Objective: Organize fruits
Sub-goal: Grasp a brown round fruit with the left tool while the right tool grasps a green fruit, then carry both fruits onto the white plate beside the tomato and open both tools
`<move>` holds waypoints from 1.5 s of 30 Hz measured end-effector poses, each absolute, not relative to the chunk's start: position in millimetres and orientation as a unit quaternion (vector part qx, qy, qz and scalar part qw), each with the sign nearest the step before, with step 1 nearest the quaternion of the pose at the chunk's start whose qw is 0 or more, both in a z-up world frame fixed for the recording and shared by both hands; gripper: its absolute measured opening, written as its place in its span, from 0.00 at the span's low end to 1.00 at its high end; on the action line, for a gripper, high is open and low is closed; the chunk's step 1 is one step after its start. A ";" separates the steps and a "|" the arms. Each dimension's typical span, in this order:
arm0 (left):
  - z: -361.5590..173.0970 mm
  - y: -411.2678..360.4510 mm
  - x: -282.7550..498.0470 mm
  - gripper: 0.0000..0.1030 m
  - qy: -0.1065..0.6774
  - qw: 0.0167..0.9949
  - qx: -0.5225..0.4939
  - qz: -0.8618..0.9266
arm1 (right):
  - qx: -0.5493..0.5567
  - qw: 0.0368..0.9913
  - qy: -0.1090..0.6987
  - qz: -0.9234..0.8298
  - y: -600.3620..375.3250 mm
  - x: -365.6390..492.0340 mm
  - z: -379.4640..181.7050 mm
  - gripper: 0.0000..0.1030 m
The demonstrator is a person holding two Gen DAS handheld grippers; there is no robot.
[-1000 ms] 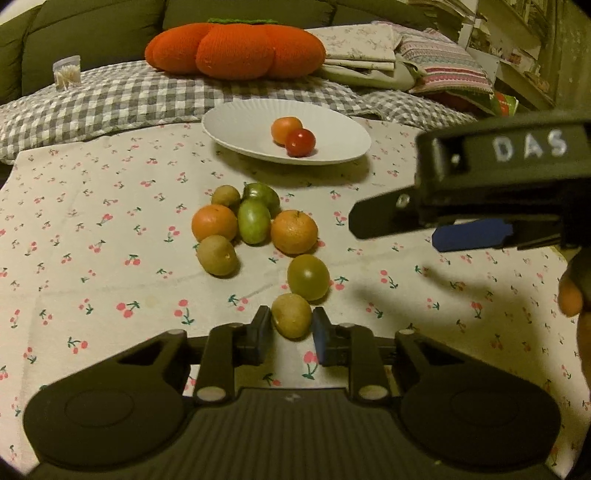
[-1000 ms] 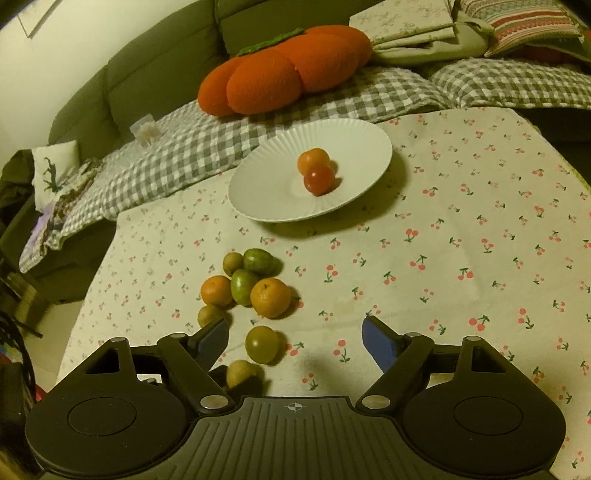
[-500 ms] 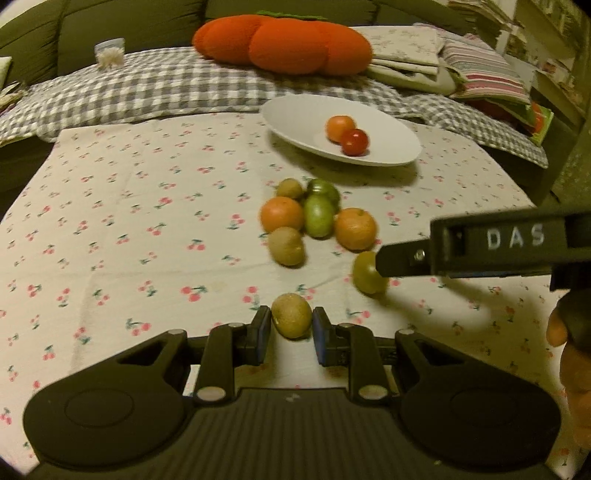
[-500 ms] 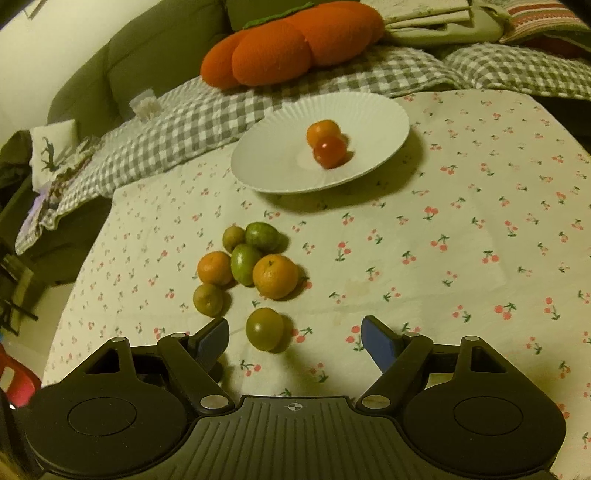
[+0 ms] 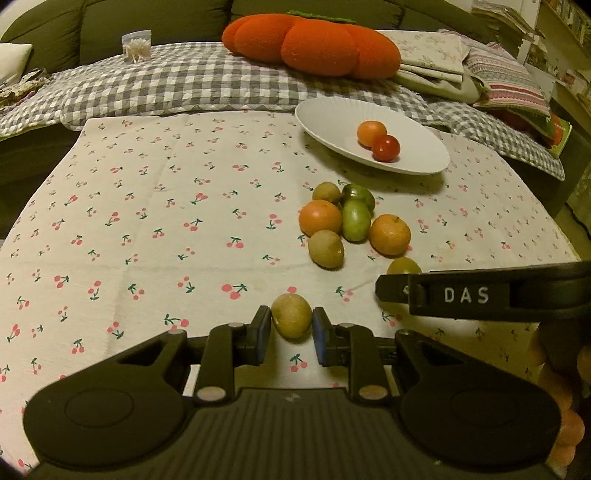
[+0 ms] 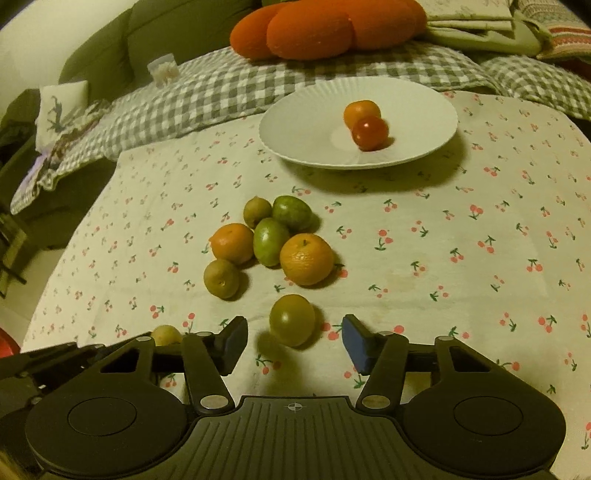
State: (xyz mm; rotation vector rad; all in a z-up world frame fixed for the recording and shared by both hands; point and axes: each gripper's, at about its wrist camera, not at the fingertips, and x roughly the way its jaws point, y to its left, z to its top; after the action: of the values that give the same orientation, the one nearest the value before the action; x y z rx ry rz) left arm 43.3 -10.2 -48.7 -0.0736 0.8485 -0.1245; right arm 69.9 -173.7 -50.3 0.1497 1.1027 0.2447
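Green fruit (image 5: 403, 266) half behind right gripper (image 5: 380, 288) — hand (image 5: 565, 398) cut off.

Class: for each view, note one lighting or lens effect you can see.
Left wrist view: warm yellowish light; fisheye bends the tablecloth edges. Right wrist view: the white plate casts a dark shadow toward the camera; the green fruit between the tool's pads looks slightly soft.

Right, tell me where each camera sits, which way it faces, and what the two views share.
Left wrist: on the left gripper, angled down across the cherry-print cloth toward the sofa; its jaws are shut on a brownish fruit; the right gripper and fingers show at the right.
Right wrist: on the right gripper, angled down; its jaws, just closing, flank a green fruit without touching; the left gripper shows low left.
Shared: fruit pile, white plate, orange cushion.
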 end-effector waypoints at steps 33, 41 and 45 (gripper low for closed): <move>-30.2 -4.9 52.5 0.22 0.392 0.917 -0.051 -0.049 | 0.079 0.858 0.490 0.134 -177.1 61.4 -13.7 0.24; -18.2 2.8 63.8 0.22 0.379 0.922 -0.065 -0.038 | 0.090 0.864 0.477 0.131 -187.9 63.8 -2.8 0.24; -14.6 2.9 67.1 0.22 0.375 0.924 -0.065 -0.039 | 0.093 0.867 0.472 0.129 -194.0 65.7 0.9 0.24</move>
State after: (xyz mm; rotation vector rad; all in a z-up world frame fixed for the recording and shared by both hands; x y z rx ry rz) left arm 67.1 2.9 -14.6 -0.1337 0.7697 -0.0794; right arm 65.7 -194.0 0.9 0.1941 0.9886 0.2702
